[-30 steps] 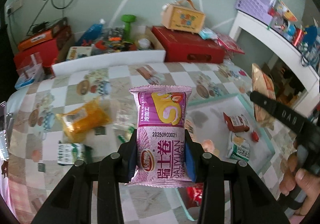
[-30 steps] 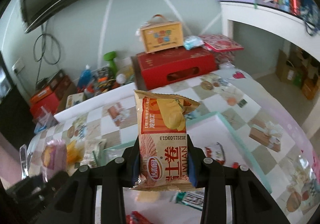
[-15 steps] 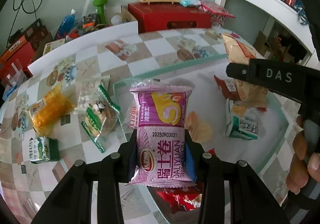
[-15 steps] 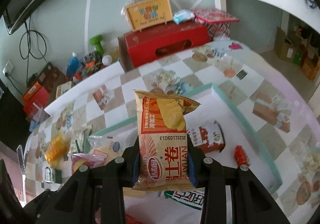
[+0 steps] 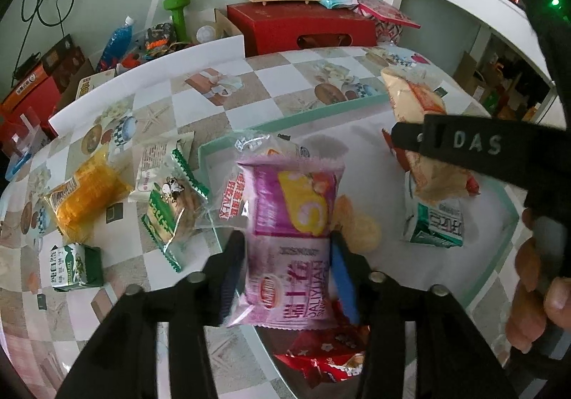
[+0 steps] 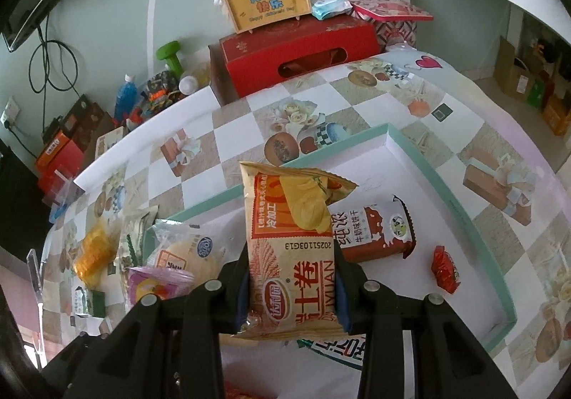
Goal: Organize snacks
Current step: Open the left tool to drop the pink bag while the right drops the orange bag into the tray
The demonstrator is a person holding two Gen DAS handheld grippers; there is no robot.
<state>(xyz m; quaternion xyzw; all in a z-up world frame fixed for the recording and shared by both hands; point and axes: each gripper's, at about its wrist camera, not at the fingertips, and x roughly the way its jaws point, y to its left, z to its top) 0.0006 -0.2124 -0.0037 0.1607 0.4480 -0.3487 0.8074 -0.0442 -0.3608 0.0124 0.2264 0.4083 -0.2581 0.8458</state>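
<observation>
Both of my grippers have dropped closer to the tray since half a second ago, and the purple pack now looks tilted forward and blurred between the blue pads. My left gripper (image 5: pixel 289 267) has its 2 fingers clamped on the purple Swiss-roll pack (image 5: pixel 292 231), which hangs over the near left part of the white tray with the teal rim (image 5: pixel 314 113). My right gripper (image 6: pixel 291 288) is closed the same way on the orange Swiss-roll pack (image 6: pixel 291 256), held upright above the middle of that tray.

Lying in the tray are a brown milk-biscuit pack (image 6: pixel 374 233), a small red candy (image 6: pixel 444 268) to its right, a clear-wrapped round pastry (image 6: pixel 185 252) at the left end, a green and white carton (image 5: pixel 433 220) and a red wrapper (image 5: pixel 328 352) at the near edge.

Outside the tray, on the checkered tablecloth (image 5: pixel 285 77), are a yellow snack bag (image 5: pixel 84 195), 2 green-trimmed biscuit packs (image 5: pixel 167 192) just beside the tray's left rim, and a small green milk carton (image 5: pixel 76 267) nearer to me.
</observation>
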